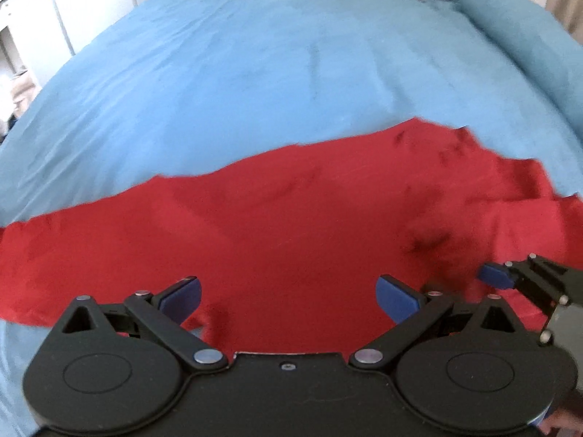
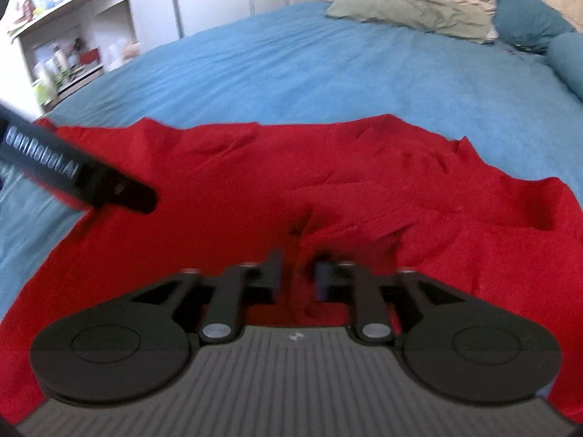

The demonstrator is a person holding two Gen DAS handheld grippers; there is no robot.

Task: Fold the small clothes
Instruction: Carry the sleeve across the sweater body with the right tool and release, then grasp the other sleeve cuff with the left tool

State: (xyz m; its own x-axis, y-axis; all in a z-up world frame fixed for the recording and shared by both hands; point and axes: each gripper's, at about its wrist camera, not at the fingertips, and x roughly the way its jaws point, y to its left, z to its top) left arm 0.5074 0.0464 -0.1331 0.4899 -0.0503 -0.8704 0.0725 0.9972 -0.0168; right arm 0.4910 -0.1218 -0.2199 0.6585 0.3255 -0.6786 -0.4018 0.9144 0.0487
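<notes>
Left gripper stood wide open, blue pads apart, nothing between, poised over red garment. Right gripper was partly open, a bunched fold of red cloth in the gap; blur hid whether pads pressed it. Garment lay spread across blue bedcover, wrinkled toward right side. Green pillow sat at far end of bed, white shelves beyond.
</notes>
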